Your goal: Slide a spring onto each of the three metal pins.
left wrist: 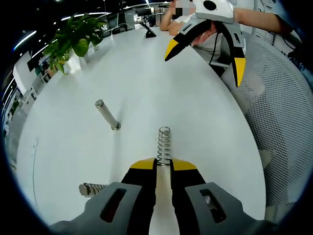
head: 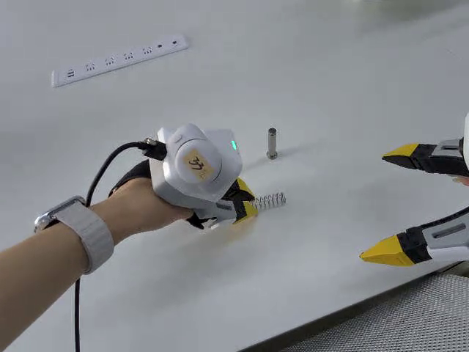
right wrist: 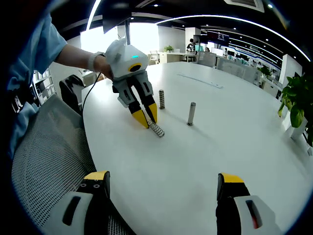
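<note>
Left gripper (left wrist: pixel 164 164) pinches spring (left wrist: pixel 164 139) — it juts forward.

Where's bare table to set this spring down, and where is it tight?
Bare white tabletop lies between the white power strip and the upright grey metal pin, and between that pin and the open right tool. Crowded: around the left tool, shut on the steel coil spring.

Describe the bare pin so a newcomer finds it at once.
On the white table, look just beyond the left claw, which grips a loose spring. The pin stands upright there. Unlike the neighbouring pin, its smooth shaft carries no spring.
</note>
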